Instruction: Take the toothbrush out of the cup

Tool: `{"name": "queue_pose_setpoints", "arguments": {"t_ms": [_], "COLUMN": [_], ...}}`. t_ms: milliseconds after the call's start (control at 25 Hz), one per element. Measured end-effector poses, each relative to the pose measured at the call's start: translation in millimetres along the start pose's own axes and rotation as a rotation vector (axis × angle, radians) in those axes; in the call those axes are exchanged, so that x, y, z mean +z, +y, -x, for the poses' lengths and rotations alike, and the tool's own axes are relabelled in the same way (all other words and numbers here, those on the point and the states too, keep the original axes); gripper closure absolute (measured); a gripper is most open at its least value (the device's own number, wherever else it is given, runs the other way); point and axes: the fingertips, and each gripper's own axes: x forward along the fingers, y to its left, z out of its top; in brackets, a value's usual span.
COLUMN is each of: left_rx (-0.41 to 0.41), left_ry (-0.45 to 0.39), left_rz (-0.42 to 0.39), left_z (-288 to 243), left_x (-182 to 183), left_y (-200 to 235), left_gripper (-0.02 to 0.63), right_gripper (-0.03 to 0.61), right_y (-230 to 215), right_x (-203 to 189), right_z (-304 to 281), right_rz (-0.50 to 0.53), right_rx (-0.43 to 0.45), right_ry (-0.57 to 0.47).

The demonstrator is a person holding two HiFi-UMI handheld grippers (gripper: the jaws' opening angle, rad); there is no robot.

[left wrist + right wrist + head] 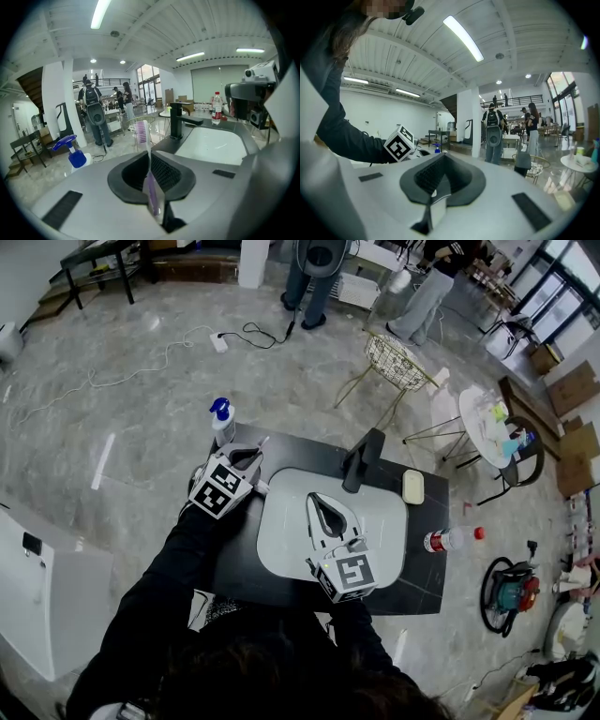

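Note:
A toothbrush point(149, 180) with a pale purple handle stands upright between the pads of my left gripper point(152, 187), which is shut on it; its pink bristle head point(142, 131) points up. In the head view the left gripper point(251, 457) is at the left edge of the black counter, and the brush's thin tip point(264, 441) sticks out past it. No cup shows in any view. My right gripper point(325, 512) hovers over the sink, shut, with nothing between its fingers point(436, 187).
A white sink point(291, 549) is set in the black counter point(422, 568), with a black faucet point(362, 459) at its far side. A blue spray bottle point(222, 420), a white soap dish point(413, 487) and a red-capped bottle point(452, 539) stand around it. People stand farther off.

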Motion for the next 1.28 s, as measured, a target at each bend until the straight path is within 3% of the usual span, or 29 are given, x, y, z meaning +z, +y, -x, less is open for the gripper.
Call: {"name": "queue_pose_setpoints", "arguments": {"t_ms": [280, 560, 760, 1280], "left_rx": [-0.002, 0.052, 0.064, 0.004], "left_ry": [-0.075, -0.187, -0.308, -0.486], "left_rz": [0.044, 0.131, 0.108, 0.088], "left_z": [13, 42, 73, 128], "left_x": [13, 36, 66, 124], "left_y": [-2, 5, -2, -44], "left_gripper": [0.591, 0.592, 0.592, 0.592], "right_gripper": [0.574, 0.574, 0.574, 0.575], "right_y": [3, 8, 15, 30], "right_x": [2, 6, 15, 22], "right_z": [-1, -2, -3, -3], "right_rz": [-0.001, 0.003, 0.001, 0.008], "right_rx": [0.017, 0.036, 0.059, 0.098], "right_ry": [-0.005, -0.019, -0.044, -0.057]}}
